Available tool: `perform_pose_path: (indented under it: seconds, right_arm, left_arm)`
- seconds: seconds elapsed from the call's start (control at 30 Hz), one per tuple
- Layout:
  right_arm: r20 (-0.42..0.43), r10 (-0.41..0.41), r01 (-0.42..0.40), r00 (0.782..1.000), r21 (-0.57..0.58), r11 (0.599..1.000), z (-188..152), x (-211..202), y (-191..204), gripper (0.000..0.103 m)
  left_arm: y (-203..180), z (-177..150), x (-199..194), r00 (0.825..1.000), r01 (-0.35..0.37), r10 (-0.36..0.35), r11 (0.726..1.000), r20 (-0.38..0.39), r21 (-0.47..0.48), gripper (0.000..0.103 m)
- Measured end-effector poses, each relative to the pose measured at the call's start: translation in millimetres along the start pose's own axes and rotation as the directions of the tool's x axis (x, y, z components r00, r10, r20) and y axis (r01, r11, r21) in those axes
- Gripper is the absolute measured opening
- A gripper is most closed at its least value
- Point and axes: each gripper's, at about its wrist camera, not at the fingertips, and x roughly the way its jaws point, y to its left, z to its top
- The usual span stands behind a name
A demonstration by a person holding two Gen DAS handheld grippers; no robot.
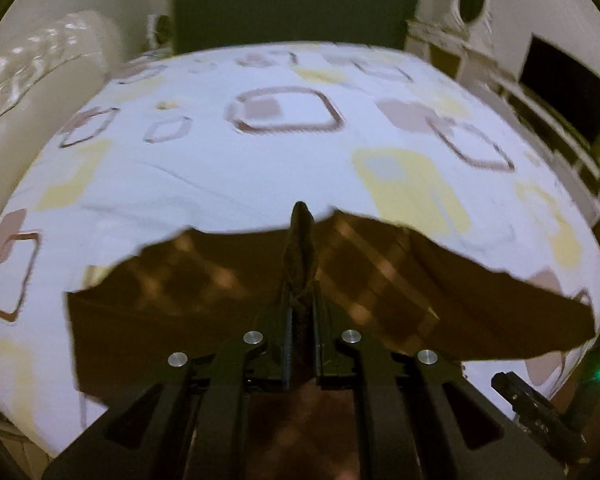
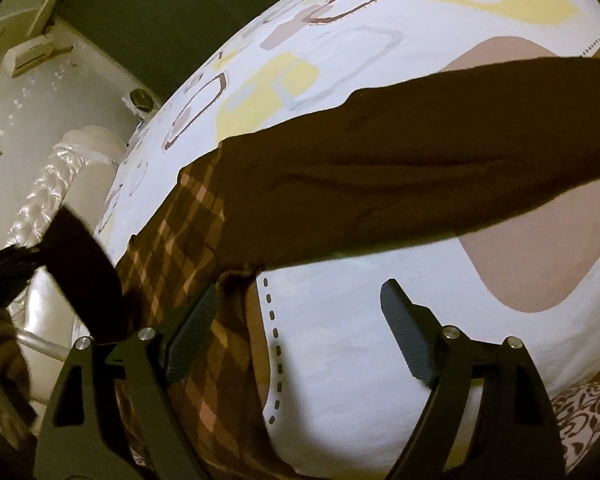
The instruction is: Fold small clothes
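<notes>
While pinched at a bunched edge, hangs lifted above the near edge of the bed with the white sheet printed in yellow, brown and pink rounded squares (image 1: pixel 204 168): a small dark brown cloth garment with a lighter checked pattern (image 1: pixel 188 292). Left gripper (image 1: pixel 300 320) clamped on that gathered fold, jaws together on the fabric, seemingly to carry the edge up and over for a fold. Spread wide to either side of the grip, sagging, partly resting on the sheet. Right gripper (image 2: pixel 300 312) held low beside the garment, jaws apart and holding nothing, one ribbed finger (image 2: pixel 192 332) touching or just beside the checked cloth, likely placed to take a second hold or pin the fabric down. Plain brown part of the garment stretched across the sheet ahead of it. Probably an early fold, not yet laid flat. Blurred white furniture beyond the far edge.
</notes>
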Motion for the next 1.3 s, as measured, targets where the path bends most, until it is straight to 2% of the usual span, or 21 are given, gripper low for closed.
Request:
perform_pose_path:
  seconds: [0.13, 0.27, 0.33, 0.37, 0.43, 0.47, 0.53, 0.6, 0.67, 0.73, 0.83, 0.97, 1.03, 1.1, 1.17, 1.3]
  right_arm:
    - [0.013, 0.013, -0.013, 1.000, 0.002, 1.000, 0, 1, -2, 0.084]
    - [0.022, 0.030, -0.030, 0.999, 0.014, 0.999, -1, 0, -5, 0.084]
    - [0.025, 0.038, -0.039, 0.999, 0.022, 0.999, -1, 0, -6, 0.084]
    - [0.026, 0.042, -0.043, 0.999, 0.025, 0.999, -1, 0, -6, 0.084]
    - [0.027, 0.045, -0.046, 0.999, 0.026, 0.999, -1, -1, -7, 0.085]
    - [0.026, 0.046, -0.047, 0.999, 0.022, 0.999, -1, -2, -7, 0.084]
    - [0.028, 0.047, -0.047, 0.999, 0.018, 0.999, -1, -3, -6, 0.084]
    - [0.035, 0.049, -0.050, 0.998, 0.027, 0.998, -1, -6, -6, 0.084]
    - [0.056, 0.058, -0.060, 0.997, 0.038, 0.997, 0, -14, -4, 0.084]
    - [0.084, 0.088, -0.090, 0.993, 0.030, 0.995, 2, -24, 4, 0.084]
    - [0.078, 0.160, -0.160, 0.984, -0.003, 0.987, 6, -30, 22, 0.084]
    - [-0.027, 0.254, -0.254, 0.967, -0.018, 0.967, 9, -9, 50, 0.082]
    - [-0.084, 0.293, -0.293, 0.953, 0.012, 0.956, 12, 8, 58, 0.079]
    - [-0.137, 0.272, -0.273, 0.953, 0.011, 0.962, 15, 30, 71, 0.068]
    - [-0.177, 0.264, -0.265, 0.948, 0.020, 0.964, 19, 51, 79, 0.065]
    - [-0.232, 0.210, -0.215, 0.950, 0.001, 0.977, 19, 83, 93, 0.059]
  left_arm:
    - [-43, -18, 42, 0.997, 0.006, -0.003, 0.999, -0.077, 0.045, 0.008]
    - [-69, -43, 85, 0.987, -0.002, 0.014, 0.997, -0.160, 0.074, 0.008]
    - [-74, -52, 97, 0.984, -0.014, 0.030, 0.996, -0.178, 0.091, 0.009]
    - [-78, -56, 100, 0.986, -0.026, 0.043, 0.994, -0.163, 0.108, 0.009]
    - [-80, -59, 97, 0.990, -0.033, 0.050, 0.990, -0.129, 0.134, 0.019]
    - [-80, -60, 93, 0.992, -0.014, 0.031, 0.990, -0.121, 0.139, 0.031]
    - [-74, -61, 80, 0.995, 0.013, -0.001, 0.993, -0.099, 0.119, 0.046]
    - [-59, -65, 56, 0.998, 0.052, -0.049, 0.995, -0.036, 0.082, 0.056]
    - [-39, -72, 33, 0.997, 0.070, -0.071, 0.997, 0.025, 0.044, 0.076]
    - [-10, -89, 13, 0.994, 0.075, -0.074, 0.997, 0.086, -0.002, 0.080]
    - [40, -114, 1, 0.995, 0.046, -0.040, 0.997, 0.095, -0.059, 0.081]
    - [96, -145, 8, 0.996, -0.076, 0.081, 0.993, 0.048, -0.095, 0.081]
    - [127, -159, 15, 0.992, -0.124, 0.125, 0.979, 0.000, -0.160, 0.081]
    - [150, -172, 16, 0.991, -0.130, 0.130, 0.964, -0.018, -0.230, 0.081]
    - [164, -181, 14, 0.993, -0.121, 0.120, 0.956, -0.020, -0.266, 0.081]
    - [167, -191, 6, 0.992, -0.112, 0.121, 0.964, 0.021, -0.242, 0.081]
